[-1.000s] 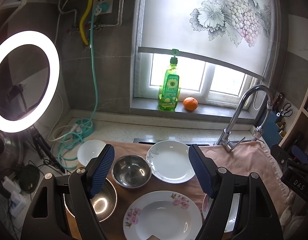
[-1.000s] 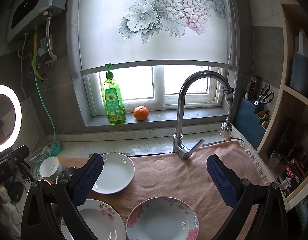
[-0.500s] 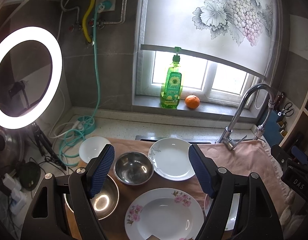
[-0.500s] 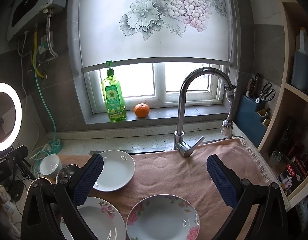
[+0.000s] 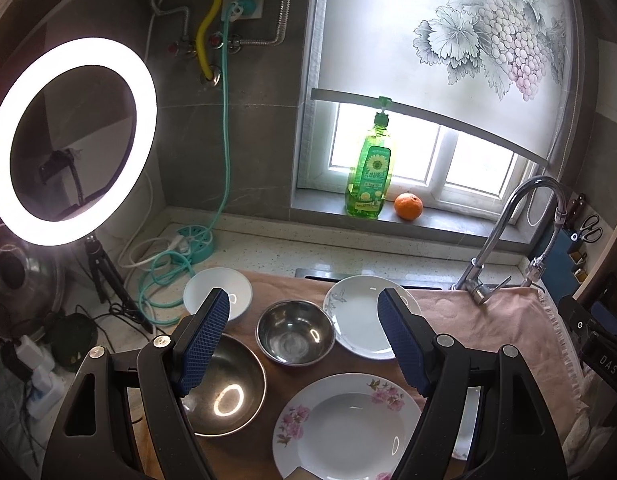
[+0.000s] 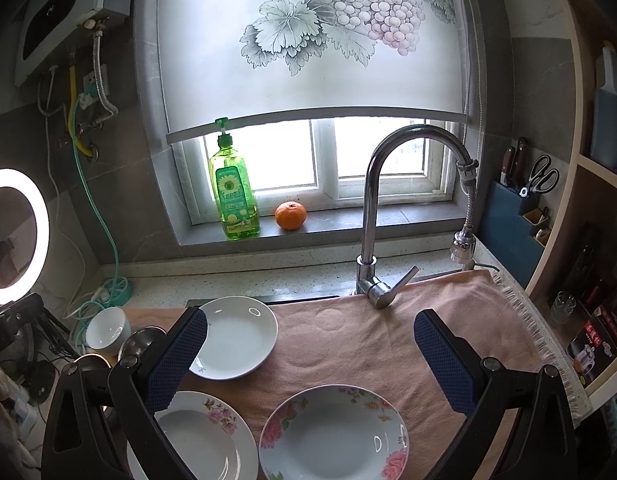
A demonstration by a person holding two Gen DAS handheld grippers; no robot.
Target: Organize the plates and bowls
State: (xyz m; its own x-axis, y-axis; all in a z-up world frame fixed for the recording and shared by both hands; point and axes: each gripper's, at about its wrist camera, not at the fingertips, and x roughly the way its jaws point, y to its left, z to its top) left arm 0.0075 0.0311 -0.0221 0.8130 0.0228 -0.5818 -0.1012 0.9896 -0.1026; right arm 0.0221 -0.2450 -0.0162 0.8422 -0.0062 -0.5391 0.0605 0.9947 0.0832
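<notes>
Fingers of both grippers spread wide apart, holding nothing, above the dishes.

Between the left gripper (image 5: 304,344) fingers sits a small steel bowl (image 5: 295,332), with a larger steel bowl (image 5: 224,388) touching its near-left side and a white bowl (image 5: 217,290) behind that. A white plate with a grey sprig (image 5: 360,316) lies just right of the small bowl, a floral-rimmed plate (image 5: 344,428) nearer. The right gripper (image 6: 308,356) hangs over a second, deeper floral dish (image 6: 334,434) on the pink towel (image 6: 348,344) covering the surface. Behind stand the faucet (image 6: 372,208), green soap bottle (image 6: 233,196) and orange (image 6: 290,215).
</notes>
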